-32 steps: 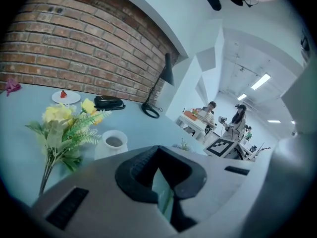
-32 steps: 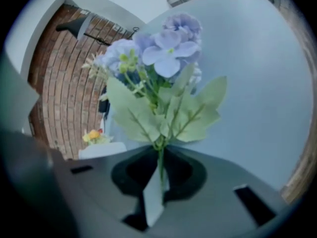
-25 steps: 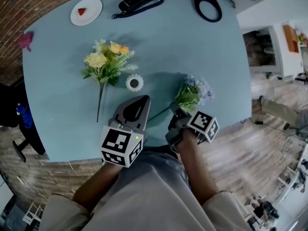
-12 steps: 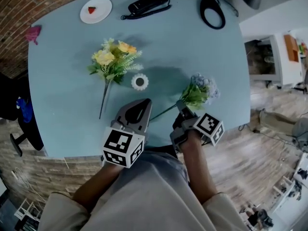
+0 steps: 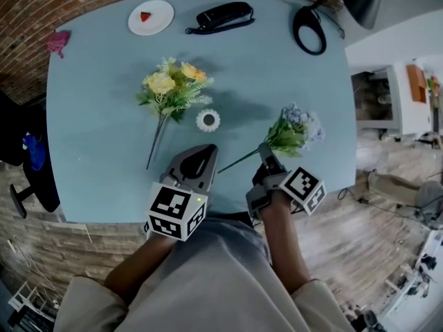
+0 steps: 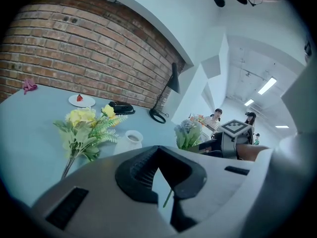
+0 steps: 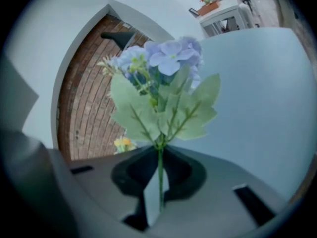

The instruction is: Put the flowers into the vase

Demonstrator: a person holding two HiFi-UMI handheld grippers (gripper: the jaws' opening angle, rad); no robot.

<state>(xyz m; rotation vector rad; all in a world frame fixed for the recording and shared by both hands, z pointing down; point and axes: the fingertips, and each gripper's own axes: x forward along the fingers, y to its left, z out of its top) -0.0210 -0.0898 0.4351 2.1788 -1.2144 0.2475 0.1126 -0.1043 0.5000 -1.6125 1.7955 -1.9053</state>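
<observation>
Fingers [image 7: 132, 171] of the right gripper [image 7: 159, 150] pinched the thin green stem of the blue flowers [image 7: 158, 83], and the bloom stood out ahead of the jaws. The left gripper [image 6: 158, 148] had its jaws pressed together on nothing.

Only the right gripper view showed that pinch up close. The head view gave the layout instead: the right gripper [image 5: 265, 151] held the blue flowers [image 5: 294, 131] over the table's [image 5: 97, 158] right side, with the stem's loose end trailing back toward the left gripper [image 5: 202, 149]. Only the left gripper view caught people standing far off in the room behind. It also showed the vase [image 6: 132, 139] upright, just beside the yellow flowers [image 6: 84, 125].

Counted from above, there were two bunches, the yellow flowers [image 5: 173, 88] lying flat and the blue one held. There was one white vase [image 5: 208, 120] between them, one plate [image 5: 151, 17] with one strawberry [image 5: 145, 16], one phone [image 5: 221, 16], one lamp [image 5: 309, 30] and one pink scrap [image 5: 58, 41].

Both grippers sat at the table's near edge. The blue flowers were close to the right edge, and bare tabletop lay between them and the vase. The plate, phone and lamp kept to the far side, well apart from the vase
</observation>
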